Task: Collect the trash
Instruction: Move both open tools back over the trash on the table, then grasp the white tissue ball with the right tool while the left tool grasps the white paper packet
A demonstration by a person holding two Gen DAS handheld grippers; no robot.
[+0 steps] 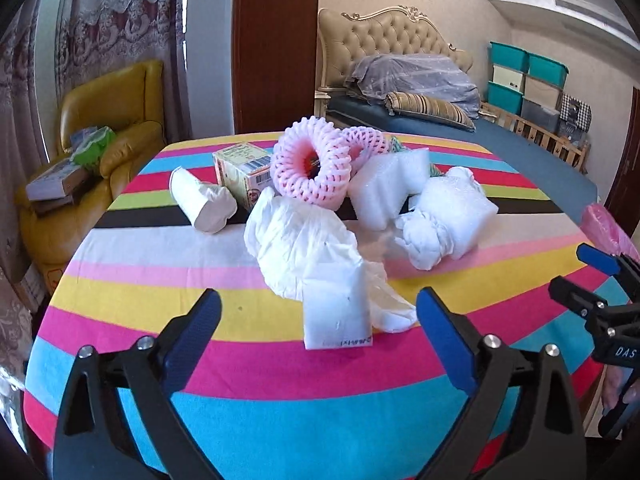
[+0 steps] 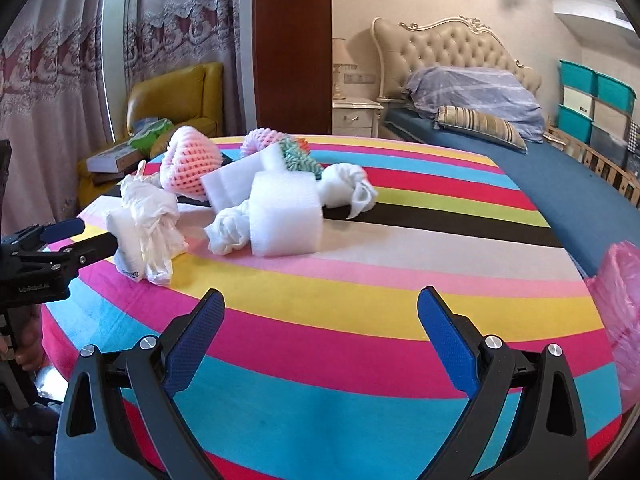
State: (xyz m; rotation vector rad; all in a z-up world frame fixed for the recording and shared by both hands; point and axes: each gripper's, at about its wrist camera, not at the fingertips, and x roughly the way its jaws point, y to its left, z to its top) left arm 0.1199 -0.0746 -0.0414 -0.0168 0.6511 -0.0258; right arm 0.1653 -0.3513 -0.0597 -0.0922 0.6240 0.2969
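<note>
Bedroom, striped tablecloth [image 1: 160, 300]: trash heaped mid-table, white plastic bag [image 1: 304, 248] nearest, evidently first target; left gripper [image 1: 320, 312] spread wide just short of it, right gripper [image 2: 320, 312] likewise apart, empty, standing clear; pink bag [image 2: 620, 300] at table edge, presumably for collection.

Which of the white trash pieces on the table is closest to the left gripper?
The flat white foam packet with print along its bottom edge, lying against the crumpled white plastic bag. It sits just ahead of the open left gripper; the other white pieces lie farther back.
</note>
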